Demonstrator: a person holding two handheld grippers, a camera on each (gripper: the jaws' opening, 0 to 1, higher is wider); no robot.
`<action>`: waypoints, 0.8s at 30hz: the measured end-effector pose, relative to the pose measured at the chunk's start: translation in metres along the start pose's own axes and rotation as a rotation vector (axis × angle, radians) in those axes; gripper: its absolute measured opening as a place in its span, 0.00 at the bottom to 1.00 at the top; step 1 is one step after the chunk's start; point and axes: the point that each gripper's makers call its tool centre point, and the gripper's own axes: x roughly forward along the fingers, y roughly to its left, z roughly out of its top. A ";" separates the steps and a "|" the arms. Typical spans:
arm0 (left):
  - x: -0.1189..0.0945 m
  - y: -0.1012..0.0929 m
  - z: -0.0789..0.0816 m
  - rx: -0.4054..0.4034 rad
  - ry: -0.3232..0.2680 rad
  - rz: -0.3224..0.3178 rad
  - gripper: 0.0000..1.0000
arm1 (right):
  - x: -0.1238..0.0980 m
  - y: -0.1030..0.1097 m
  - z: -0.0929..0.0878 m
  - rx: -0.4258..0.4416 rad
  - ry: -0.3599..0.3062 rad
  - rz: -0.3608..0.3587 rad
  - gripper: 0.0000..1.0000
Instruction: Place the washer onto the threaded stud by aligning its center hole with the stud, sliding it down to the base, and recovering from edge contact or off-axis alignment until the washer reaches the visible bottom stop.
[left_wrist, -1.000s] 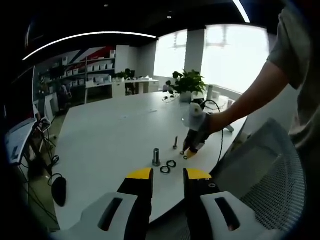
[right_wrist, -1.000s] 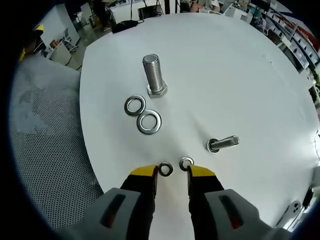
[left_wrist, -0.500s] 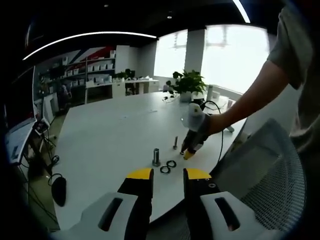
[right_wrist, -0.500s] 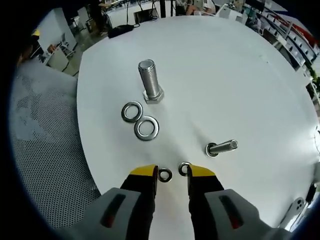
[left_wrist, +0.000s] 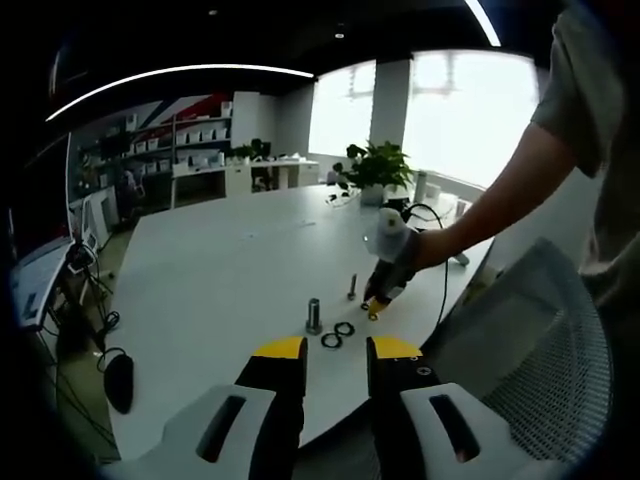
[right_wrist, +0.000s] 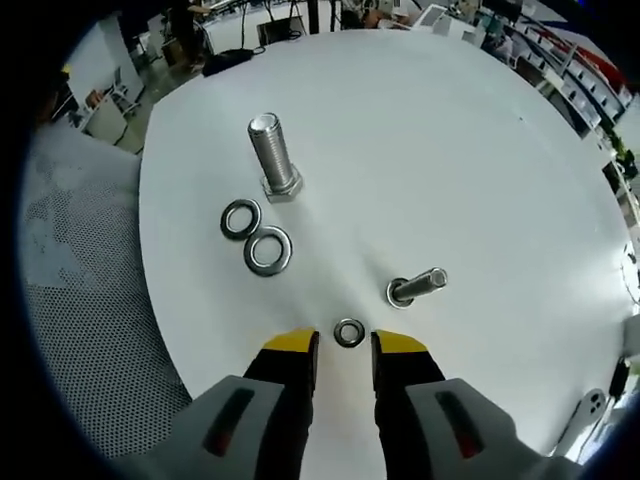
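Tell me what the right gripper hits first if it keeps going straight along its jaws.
The small washer lying flat on the white table, just ahead of the right gripper and centred on the gap between its open jaws. Depth is unclear; it may meet the tabletop about there instead.

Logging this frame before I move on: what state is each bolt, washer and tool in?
Large silver hex bolt: upright on its head, bare.
Small silver bolt: standing, leaning, bare.
Two large steel washers: flat, touching.
Small steel washer: flat, ungripped.
Right tool: open.
Left tool: open, empty.

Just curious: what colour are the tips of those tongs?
Yellow, on black fingers; clearest in the right gripper view.
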 end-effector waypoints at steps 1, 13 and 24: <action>0.000 0.000 0.000 0.000 -0.001 0.000 0.22 | -0.001 0.001 0.000 -0.003 0.000 0.000 0.24; 0.000 0.001 0.000 -0.003 0.002 0.006 0.22 | 0.001 -0.002 0.002 -0.059 0.048 0.038 0.19; 0.000 0.001 -0.001 -0.004 0.005 0.009 0.22 | 0.004 -0.001 0.001 -0.258 0.187 0.086 0.16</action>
